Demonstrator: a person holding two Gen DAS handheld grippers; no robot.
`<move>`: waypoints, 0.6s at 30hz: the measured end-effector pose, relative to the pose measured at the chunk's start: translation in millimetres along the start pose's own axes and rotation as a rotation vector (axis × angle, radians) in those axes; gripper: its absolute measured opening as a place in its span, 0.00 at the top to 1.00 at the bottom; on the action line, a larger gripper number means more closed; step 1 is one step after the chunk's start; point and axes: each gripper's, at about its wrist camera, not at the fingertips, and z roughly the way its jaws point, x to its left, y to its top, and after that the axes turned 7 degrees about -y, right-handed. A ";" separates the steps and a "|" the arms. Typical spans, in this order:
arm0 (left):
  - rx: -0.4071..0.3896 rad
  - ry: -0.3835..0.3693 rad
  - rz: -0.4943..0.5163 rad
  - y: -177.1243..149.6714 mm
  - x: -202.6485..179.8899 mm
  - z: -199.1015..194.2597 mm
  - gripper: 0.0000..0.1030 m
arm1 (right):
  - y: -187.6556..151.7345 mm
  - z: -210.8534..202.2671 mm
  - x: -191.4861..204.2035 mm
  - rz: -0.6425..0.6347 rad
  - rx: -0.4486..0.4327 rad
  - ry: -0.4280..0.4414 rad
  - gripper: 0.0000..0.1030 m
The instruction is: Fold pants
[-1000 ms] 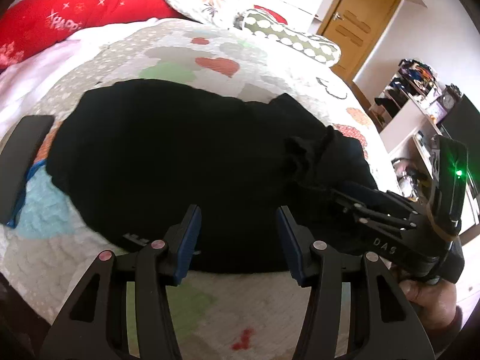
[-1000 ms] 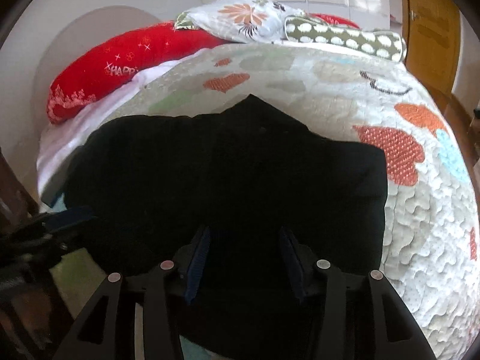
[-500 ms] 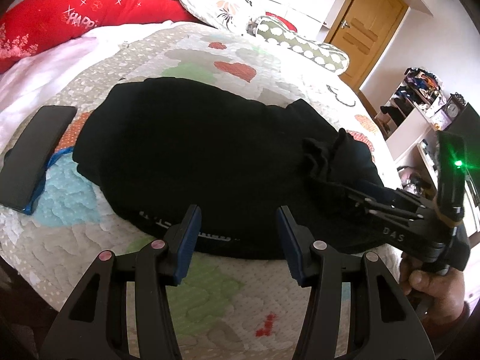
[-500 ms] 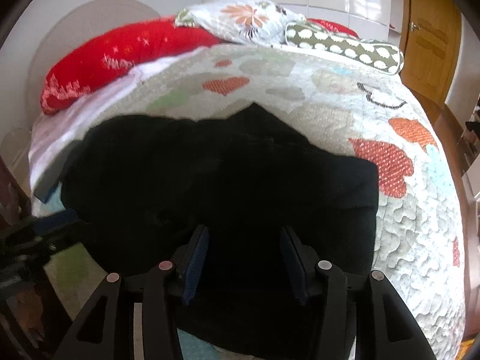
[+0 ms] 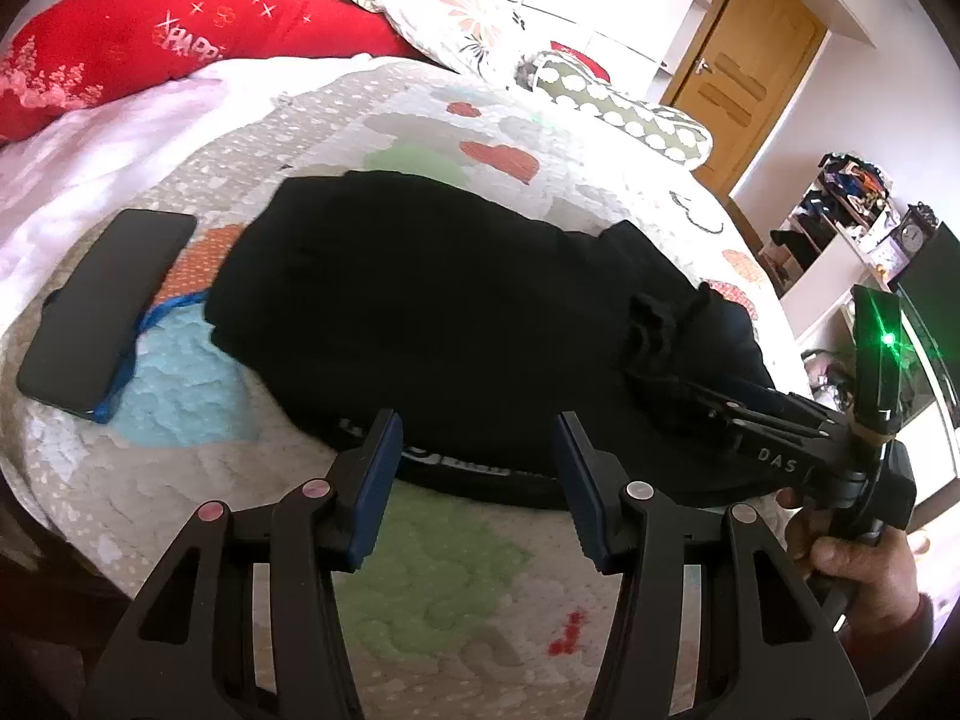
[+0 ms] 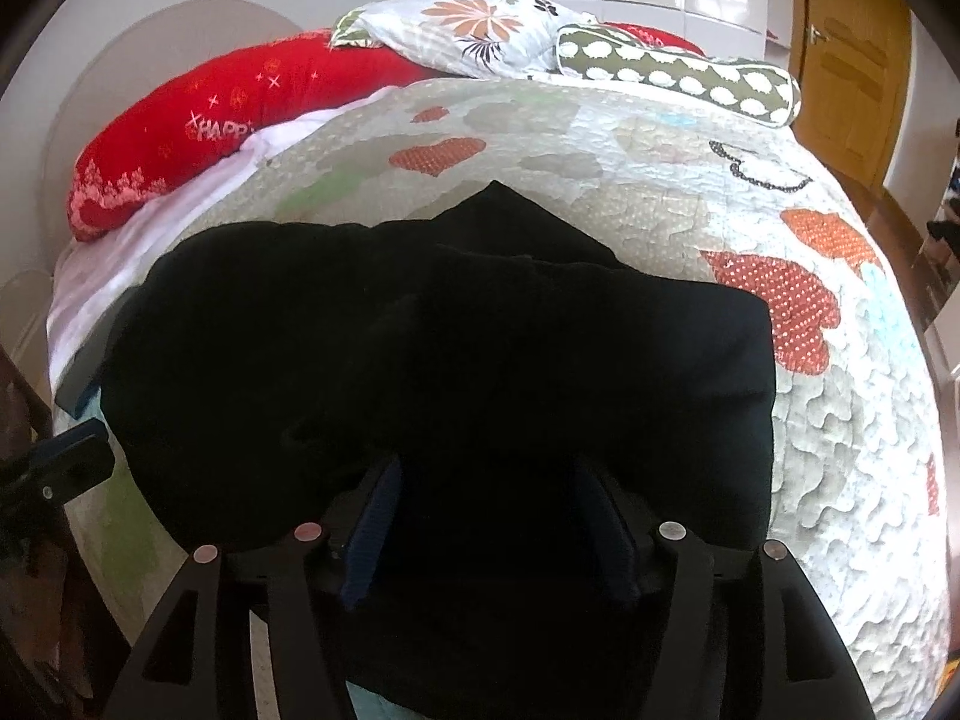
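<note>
Pants (image 5: pixel 456 312): black, folded, frame center on quilt (image 5: pixel 432 576).
Left gripper (image 5: pixel 474 468): wide, holding nothing.
Right gripper (image 6: pixel 486 516): wide apart, pants between its fingers.

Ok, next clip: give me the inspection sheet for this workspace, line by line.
Surface: bed with a patchwork quilt, wrinkled.
Job's things: black pants lying in a folded heap on the quilt.
Clutter: dark phone on the quilt left of the pants, apart from them.
Grippers: left gripper open, hovering at the pants' near edge, holding nothing; right gripper open, with pants cloth lying between its fingers.
Cables: blue cord beside the phone.
Surroundings: red pillow, flowered pillow and dotted bolster at the head of the bed; wooden door; cluttered shelves.
</note>
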 end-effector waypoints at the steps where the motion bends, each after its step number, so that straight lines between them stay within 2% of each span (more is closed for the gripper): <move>1: -0.003 0.008 0.000 0.0 1.4 -0.8 0.50 | -0.6 0.4 -1.3 0.004 -0.002 0.007 0.42; 5: -0.010 0.048 0.001 -2.5 7.8 -4.2 0.50 | -3.7 -2.7 -4.0 0.002 -0.021 0.032 0.42; 8: -0.013 0.071 0.000 -4.2 12.9 -5.6 0.50 | 0.3 -10.1 -3.0 0.026 -0.002 0.013 0.42; 11: -0.014 0.091 0.001 -5.5 17.9 -7.2 0.50 | 4.7 -20.3 6.6 -0.001 -0.016 0.005 0.42; 13: -0.014 0.100 -0.003 -5.9 20.6 -7.7 0.45 | 8.1 -28.6 15.9 -0.024 -0.042 0.017 0.42; 14: -0.017 0.098 -0.008 -6.0 23.0 -9.0 0.36 | 10.0 -31.4 20.3 -0.031 -0.049 0.034 0.42; 15: -0.023 0.093 -0.015 -6.0 25.0 -10.8 0.32 | 12.5 -32.0 24.0 -0.036 -0.052 0.053 0.42; 18: -0.041 0.085 -0.031 -5.6 31.0 -16.6 0.32 | 17.1 -35.1 41.8 -0.063 -0.064 0.104 0.42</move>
